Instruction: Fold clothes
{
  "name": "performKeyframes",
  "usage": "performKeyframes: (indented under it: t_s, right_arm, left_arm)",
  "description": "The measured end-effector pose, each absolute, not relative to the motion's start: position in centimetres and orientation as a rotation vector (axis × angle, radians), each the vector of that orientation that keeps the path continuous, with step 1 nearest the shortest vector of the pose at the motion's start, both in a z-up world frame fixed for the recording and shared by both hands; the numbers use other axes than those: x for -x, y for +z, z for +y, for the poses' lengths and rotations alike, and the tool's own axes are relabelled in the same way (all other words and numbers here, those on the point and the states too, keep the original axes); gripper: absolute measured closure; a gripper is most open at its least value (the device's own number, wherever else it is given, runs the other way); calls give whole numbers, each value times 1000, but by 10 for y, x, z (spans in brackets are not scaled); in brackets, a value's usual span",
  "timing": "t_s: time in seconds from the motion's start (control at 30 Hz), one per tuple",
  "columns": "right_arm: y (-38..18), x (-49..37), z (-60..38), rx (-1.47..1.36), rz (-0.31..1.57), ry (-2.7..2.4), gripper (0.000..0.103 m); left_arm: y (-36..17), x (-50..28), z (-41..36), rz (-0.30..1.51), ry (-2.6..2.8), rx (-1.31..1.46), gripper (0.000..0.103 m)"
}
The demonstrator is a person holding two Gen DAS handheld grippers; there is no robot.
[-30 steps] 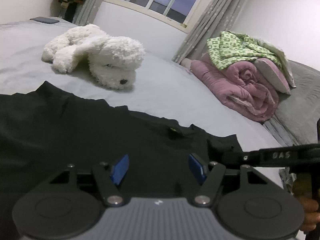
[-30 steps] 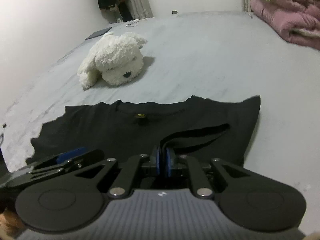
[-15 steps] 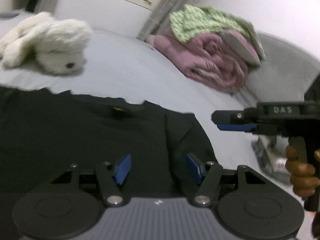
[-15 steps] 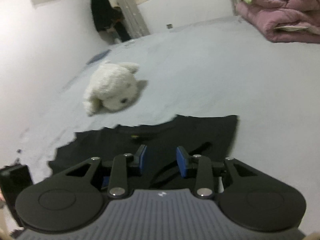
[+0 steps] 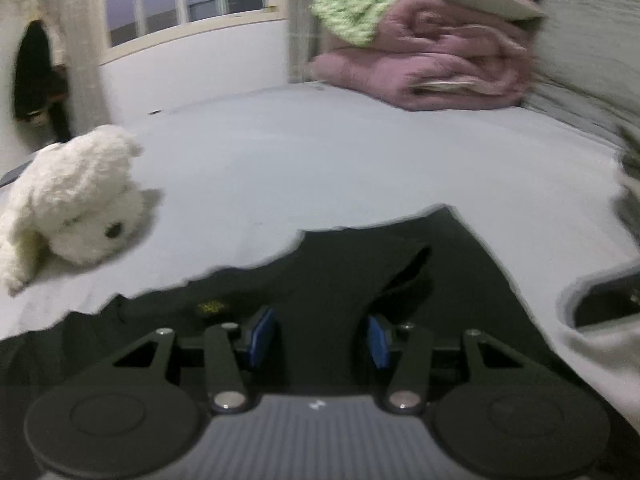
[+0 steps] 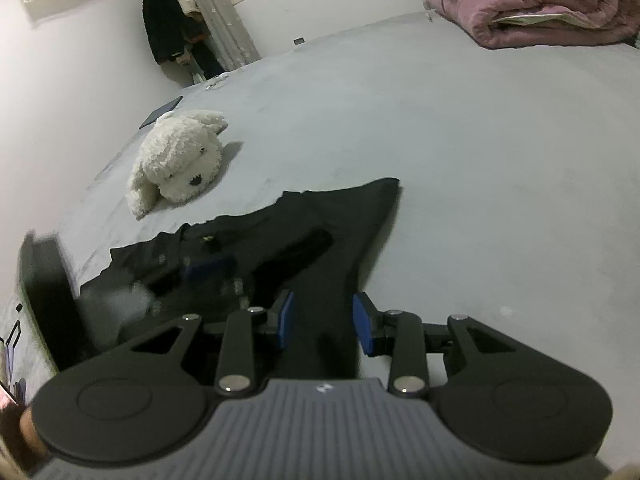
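A black T-shirt point(image 5: 360, 280) lies flat on the grey bed point(image 5: 360, 168), its right side folded in over the body, a small yellow neck label showing. My left gripper point(image 5: 320, 338) hovers over the shirt's middle; its jaws are closing, the blue pads stand apart and nothing is pinched between them. In the right wrist view the shirt point(image 6: 352, 232) runs under my right gripper point(image 6: 324, 324), which is open over the folded right edge, its pads clear of the cloth. The left gripper point(image 6: 208, 268) shows there as a blur over the collar.
A white plush dog point(image 5: 76, 208) point(image 6: 180, 164) lies beyond the shirt to the left. A rolled pink quilt point(image 5: 432, 64) with a green patterned blanket point(image 5: 360, 4) on top sits at the far right. A dark flat device point(image 6: 162, 112) lies near the far edge.
My right gripper has gone from shut to open and drawn back along the shirt's right edge. The left gripper swung to the right over the shirt and its jaws have narrowed.
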State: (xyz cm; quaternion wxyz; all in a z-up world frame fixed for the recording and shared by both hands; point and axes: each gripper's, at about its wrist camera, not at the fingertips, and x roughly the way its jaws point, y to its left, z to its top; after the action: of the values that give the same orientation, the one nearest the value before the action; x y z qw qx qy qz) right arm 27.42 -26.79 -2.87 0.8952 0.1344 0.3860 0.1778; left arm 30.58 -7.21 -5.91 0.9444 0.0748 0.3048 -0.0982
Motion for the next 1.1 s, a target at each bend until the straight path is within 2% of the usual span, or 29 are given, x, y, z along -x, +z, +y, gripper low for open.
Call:
performKeyframes:
  t_s: [0.13,0.53,0.9,1.1]
  right_arm:
    - [-28,-263,-278,-269,810,363,66]
    - [-24,-203,-293,-280,848,384,66]
    - [-28,-137,-299,-303,921,391,66]
    - [-39,-104,-307,-315,967,379,66]
  left_arm:
    - [-49,-317,-49,598,-56,-85,54]
    - [-28,-248,-42,656,-199,20,52]
    - [-45,-176,-55,771,-313,136,52]
    - [-55,-173,-56,824,-426,341,53]
